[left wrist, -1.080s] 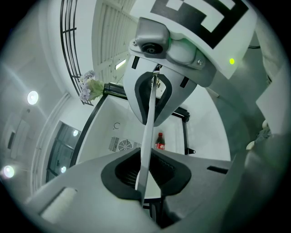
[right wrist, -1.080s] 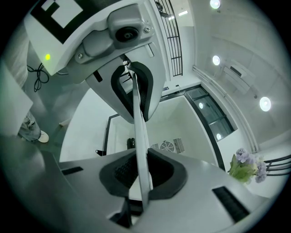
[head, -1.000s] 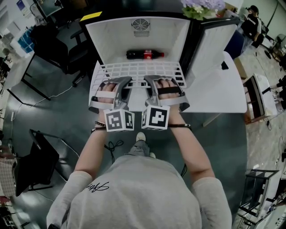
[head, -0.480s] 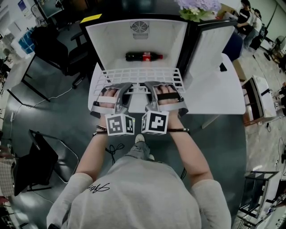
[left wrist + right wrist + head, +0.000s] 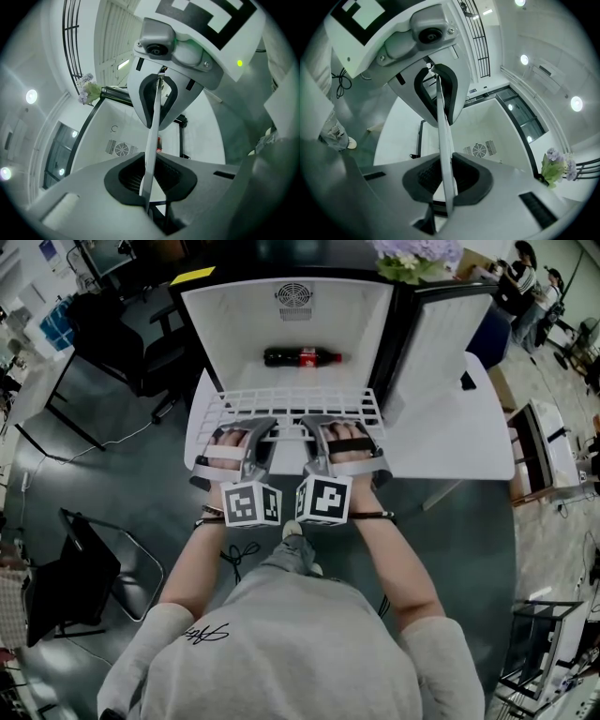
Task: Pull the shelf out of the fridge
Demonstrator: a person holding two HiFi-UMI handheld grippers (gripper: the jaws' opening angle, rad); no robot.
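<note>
Here left tongs (image 5: 263, 427) and right tongs (image 5: 310, 425) clamp the shelf (image 5: 291, 401), cola bottle (image 5: 302, 357) lying behind it.

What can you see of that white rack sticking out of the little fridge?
The shelf is a flat white grid of thin bars, likely coated wire, lying flat, partway out of the open fridge. Nothing rests on it. The left gripper and right gripper each clamp its front edge, side by side.
</note>
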